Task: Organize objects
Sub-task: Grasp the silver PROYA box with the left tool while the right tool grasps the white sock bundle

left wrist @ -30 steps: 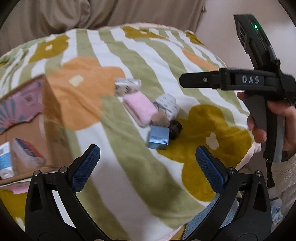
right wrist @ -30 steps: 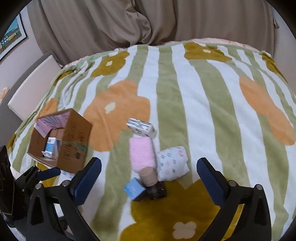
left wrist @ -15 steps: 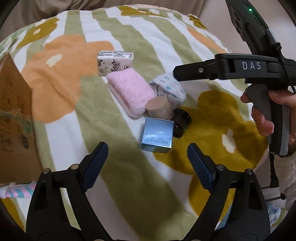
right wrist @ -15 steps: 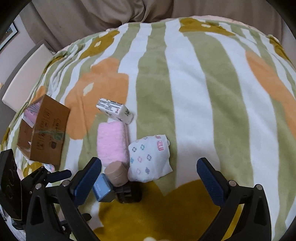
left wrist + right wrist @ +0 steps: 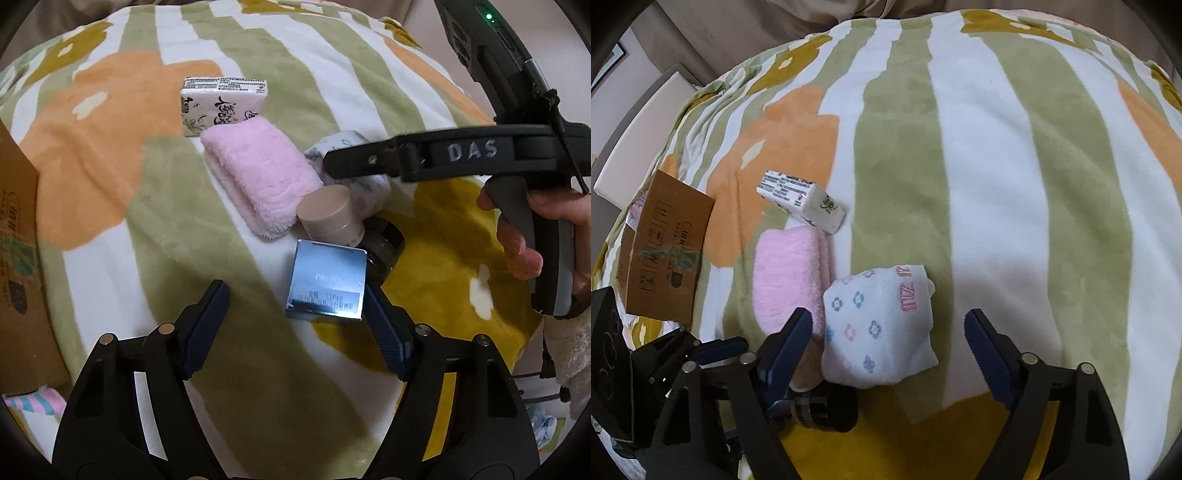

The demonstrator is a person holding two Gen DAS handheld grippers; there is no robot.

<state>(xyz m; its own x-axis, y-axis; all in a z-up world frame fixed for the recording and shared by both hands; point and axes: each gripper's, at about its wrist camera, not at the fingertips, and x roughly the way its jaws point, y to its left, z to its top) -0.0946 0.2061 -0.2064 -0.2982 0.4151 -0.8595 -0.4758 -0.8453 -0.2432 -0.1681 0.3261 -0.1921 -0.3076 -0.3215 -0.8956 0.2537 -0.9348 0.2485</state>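
Observation:
A shiny blue box lies on the flowered blanket between the fingers of my left gripper. Its right edge is at the right pad; the left pad stands apart, and the jaws are closing. Behind it sit a beige jar, a dark jar, a pink folded towel and a tissue pack. My right gripper straddles a white flower-print cloth bundle. Its jaws are closing too, with a gap still at the right pad. A person's hand holds it.
A cardboard box with items inside stands at the left on the blanket. A beige sofa back rises behind. The blanket to the right is bare. The blanket's edge drops off at the near right in the left wrist view.
Both grippers came down and forward onto the cluster, and both pairs of jaws narrowed. The blue box now lies between the left fingers, the flower-print bundle between the right ones.

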